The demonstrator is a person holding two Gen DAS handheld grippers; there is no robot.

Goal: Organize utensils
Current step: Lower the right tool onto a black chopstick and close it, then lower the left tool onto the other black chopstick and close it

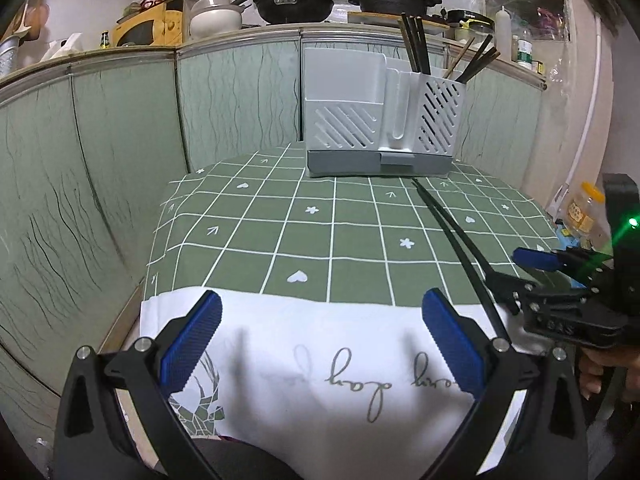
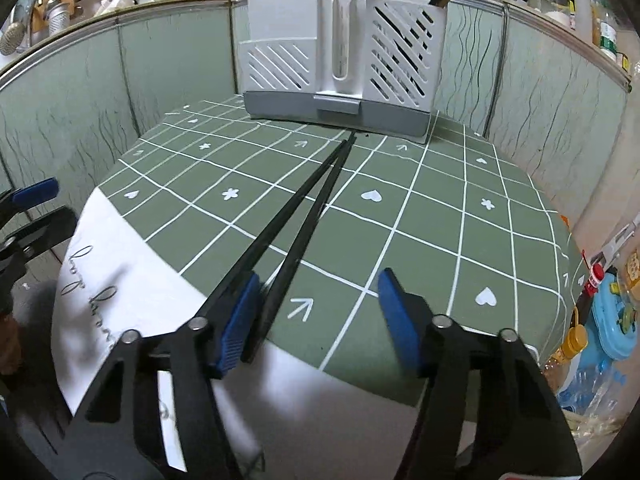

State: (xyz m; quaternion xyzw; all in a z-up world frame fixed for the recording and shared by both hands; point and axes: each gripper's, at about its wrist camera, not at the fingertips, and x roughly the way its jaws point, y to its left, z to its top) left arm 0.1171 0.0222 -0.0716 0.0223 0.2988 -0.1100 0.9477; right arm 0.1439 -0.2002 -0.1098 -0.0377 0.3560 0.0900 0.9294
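Observation:
Two black chopsticks (image 2: 304, 220) lie on the green checked tablecloth (image 2: 440, 216), tips toward the grey utensil holder (image 2: 340, 60) at the table's far edge. My right gripper (image 2: 320, 316) is low over their near ends and open. One chopstick lies between the jaws, right beside the left pad (image 2: 240, 316); the other runs under that finger. In the left wrist view the chopsticks (image 1: 452, 236) lie to the right, with the right gripper (image 1: 520, 272) at them. My left gripper (image 1: 326, 340) stands open and empty over the cloth's white border (image 1: 320, 380). The holder (image 1: 380, 120) has dark chopsticks (image 1: 416, 44) in its right compartment.
Pale green panels (image 1: 120, 140) wall the table at the back and left. A ledge above carries pans (image 1: 296, 4), a white pot (image 1: 216, 12) and bottles (image 1: 504, 32). Off the table's right edge stand jars (image 2: 572, 344) and a blue plastic item (image 2: 612, 320).

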